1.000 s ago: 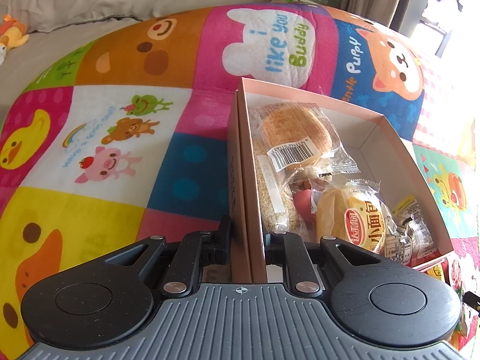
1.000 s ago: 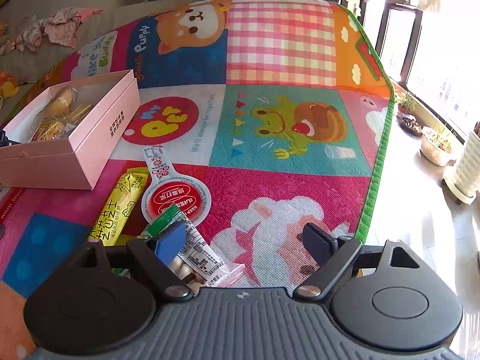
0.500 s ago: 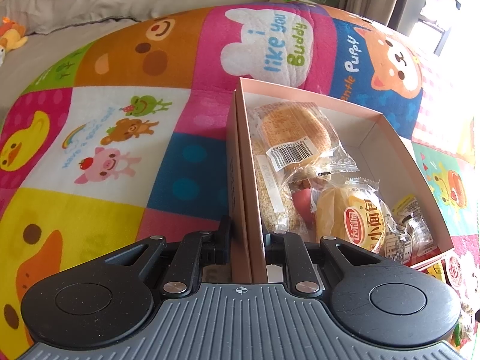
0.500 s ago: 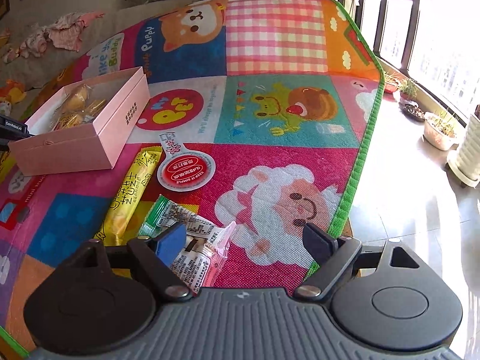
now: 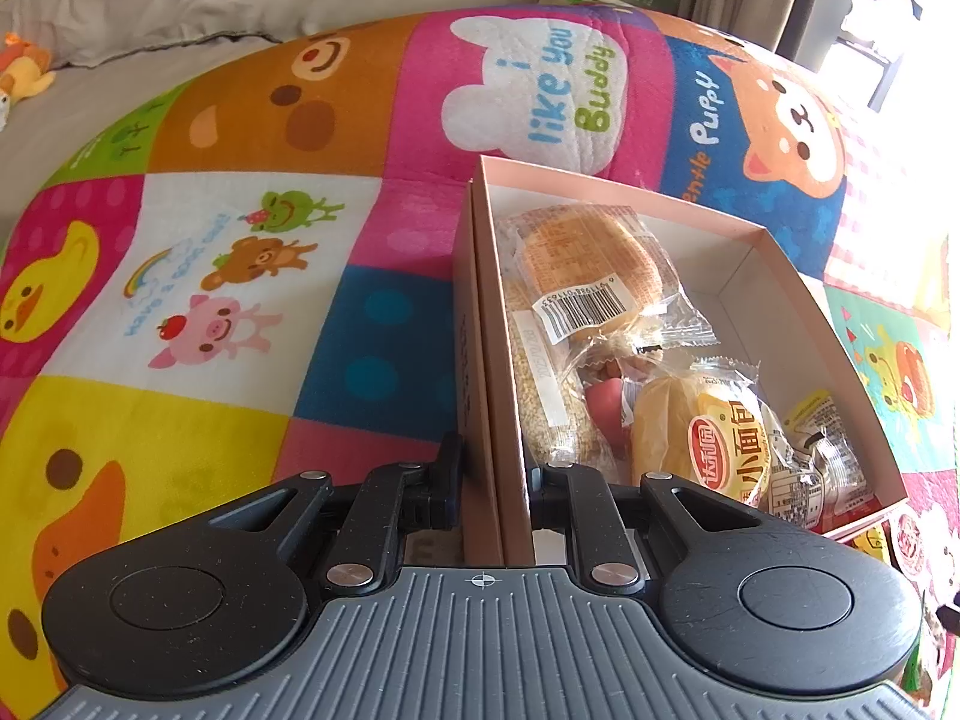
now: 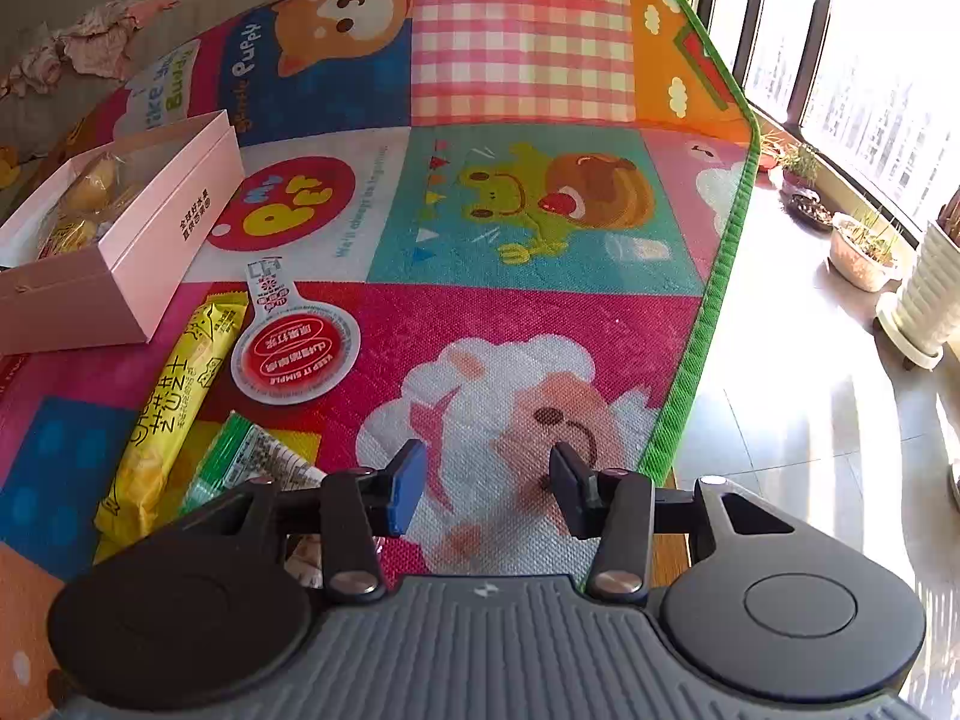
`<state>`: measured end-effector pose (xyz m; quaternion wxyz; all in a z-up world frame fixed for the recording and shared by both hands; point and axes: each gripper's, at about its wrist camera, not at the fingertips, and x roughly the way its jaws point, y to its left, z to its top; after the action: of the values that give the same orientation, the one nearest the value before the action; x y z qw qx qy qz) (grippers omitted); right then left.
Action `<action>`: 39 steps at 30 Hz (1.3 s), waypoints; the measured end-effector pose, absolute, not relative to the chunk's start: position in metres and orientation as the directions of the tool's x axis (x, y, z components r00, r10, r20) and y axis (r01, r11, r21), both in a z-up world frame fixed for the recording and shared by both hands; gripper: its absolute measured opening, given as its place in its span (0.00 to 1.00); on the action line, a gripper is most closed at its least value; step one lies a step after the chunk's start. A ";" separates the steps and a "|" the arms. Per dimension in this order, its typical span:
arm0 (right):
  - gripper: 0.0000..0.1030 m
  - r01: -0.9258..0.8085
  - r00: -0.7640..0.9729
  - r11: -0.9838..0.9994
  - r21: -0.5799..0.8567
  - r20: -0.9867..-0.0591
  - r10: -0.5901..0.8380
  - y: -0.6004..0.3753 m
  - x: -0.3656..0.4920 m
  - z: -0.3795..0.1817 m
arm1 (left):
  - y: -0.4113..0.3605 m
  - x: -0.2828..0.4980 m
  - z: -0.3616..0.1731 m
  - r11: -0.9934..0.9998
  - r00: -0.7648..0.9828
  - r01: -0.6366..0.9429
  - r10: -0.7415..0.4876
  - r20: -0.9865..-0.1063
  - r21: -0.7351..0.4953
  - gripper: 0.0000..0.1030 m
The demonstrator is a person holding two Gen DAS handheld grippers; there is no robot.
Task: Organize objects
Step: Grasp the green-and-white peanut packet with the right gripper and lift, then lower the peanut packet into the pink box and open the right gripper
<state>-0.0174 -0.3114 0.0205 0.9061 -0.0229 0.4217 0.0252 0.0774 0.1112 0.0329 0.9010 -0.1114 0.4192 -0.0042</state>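
Beside the snack packets, right tool narrowing, empty; left tool clamps box wall.

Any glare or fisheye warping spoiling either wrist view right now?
Right wrist view: sunlight blows out the window and glares off the floor tiles. Left wrist view: evenly lit, pink box sharp. Both bend the play mat edges.

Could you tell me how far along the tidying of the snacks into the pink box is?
Several wrapped buns already lie in the box, whose wall the left gripper clamps. The right gripper has just been closing with nothing between its fingers. The yellow bar, round red pack and green packet remain on the mat.
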 end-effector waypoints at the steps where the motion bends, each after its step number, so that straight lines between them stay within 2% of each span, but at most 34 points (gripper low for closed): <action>1: 0.44 -0.075 0.625 0.997 0.003 -0.779 0.050 -0.312 -0.029 0.022 | 0.112 0.077 0.033 0.975 0.649 -0.085 -0.102 -0.754 -0.205 0.17; 4: 0.46 -0.141 0.588 0.990 0.026 -0.802 0.105 -0.303 -0.055 0.027 | 0.112 0.077 0.033 0.975 0.649 -0.084 -0.103 -0.754 -0.206 0.17; 7: 0.50 -0.159 0.606 0.987 -0.012 -0.791 0.087 -0.294 -0.069 0.041 | 0.112 0.077 0.033 0.975 0.650 -0.085 -0.103 -0.753 -0.207 0.17; 10: 0.57 -0.183 0.629 0.982 0.041 -0.763 0.149 -0.288 -0.070 0.054 | 0.113 0.076 0.032 0.974 0.651 -0.088 -0.104 -0.752 -0.211 0.17; 12: 0.67 -0.249 0.627 0.967 0.052 -0.753 0.202 -0.273 -0.070 0.056 | 0.113 0.077 0.032 0.974 0.650 -0.087 -0.104 -0.753 -0.210 0.17; 18: 0.70 -0.394 0.589 0.919 -0.014 -0.771 0.241 -0.230 -0.059 0.041 | 0.114 0.077 0.033 0.974 0.650 -0.087 -0.103 -0.753 -0.209 0.17; 23: 0.69 -0.371 0.533 0.929 0.012 -0.816 0.223 -0.232 -0.046 0.025 | 0.114 0.077 0.032 0.975 0.650 -0.086 -0.103 -0.753 -0.207 0.17; 26: 0.57 -0.369 0.521 0.929 0.022 -0.823 0.226 -0.228 -0.049 0.029 | 0.115 0.077 0.032 0.974 0.650 -0.087 -0.103 -0.753 -0.208 0.17; 39: 0.56 -0.464 0.513 0.885 0.041 -0.802 0.306 -0.191 -0.080 0.068 | 0.112 0.076 0.033 0.975 0.650 -0.082 -0.107 -0.752 -0.209 0.18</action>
<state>-0.0798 -0.1907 0.0678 0.8652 -0.0894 0.4404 0.2224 0.0759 0.1118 0.0329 0.9014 -0.1127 0.4180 -0.0070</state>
